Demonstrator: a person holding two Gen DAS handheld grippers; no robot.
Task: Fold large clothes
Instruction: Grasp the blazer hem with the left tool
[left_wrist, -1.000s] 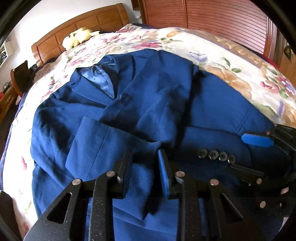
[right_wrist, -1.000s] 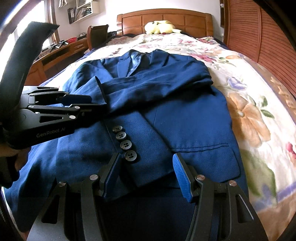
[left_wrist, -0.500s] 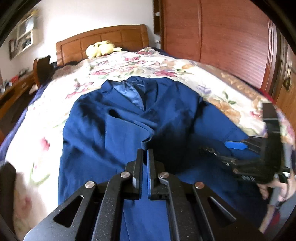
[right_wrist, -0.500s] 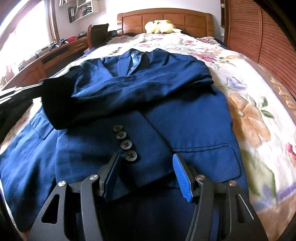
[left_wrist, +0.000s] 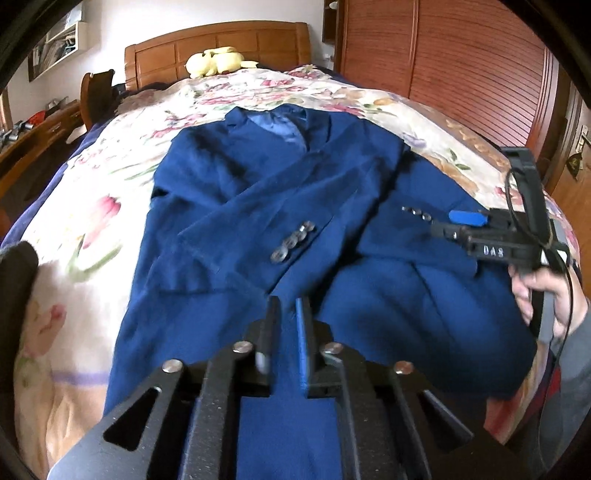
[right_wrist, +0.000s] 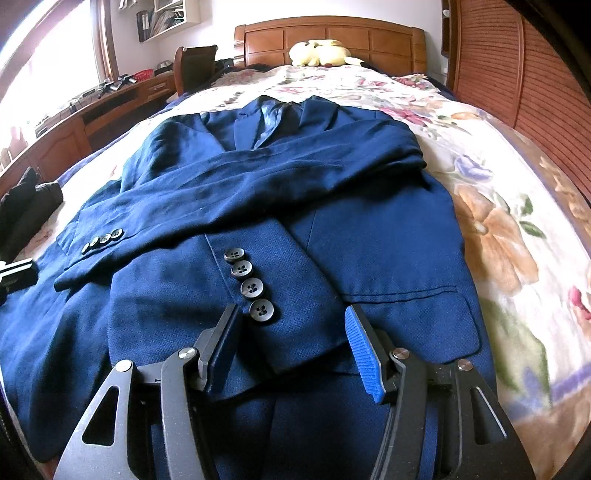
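Left wrist view:
- Left tongs (left_wrist: 287, 325): narrow gap between the jaws, nothing clamped; positioned over the lower front of the blue jacket (left_wrist: 280, 206).
- Jacket: laid flat, front up, on the bed with floral bedspread (left_wrist: 122, 155); collar toward the wooden headboard (left_wrist: 218, 48); both sleeves folded across the chest.
- Cuff buttons (left_wrist: 293, 242) of the upper sleeve: blurred, near the jacket centre.
- Right tongs (left_wrist: 452, 223): seen from the side at the right edge, held in a hand (left_wrist: 543, 295), over the jacket's right part; spacing not determinable from this angle.
- Yellow plush toy (left_wrist: 216, 62): against the headboard.

Right wrist view:
- Right tongs (right_wrist: 291, 341): jaws wide apart, straddling the cuff end of the lower sleeve (right_wrist: 207, 310); nothing clamped.
- Row of four dark buttons (right_wrist: 247, 282): just ahead of the left finger.
- Second sleeve (right_wrist: 258, 192): crossing above the first, cuff toward the left.
- Wooden desk (right_wrist: 92, 110): along the left wall, well apart from the jacket.
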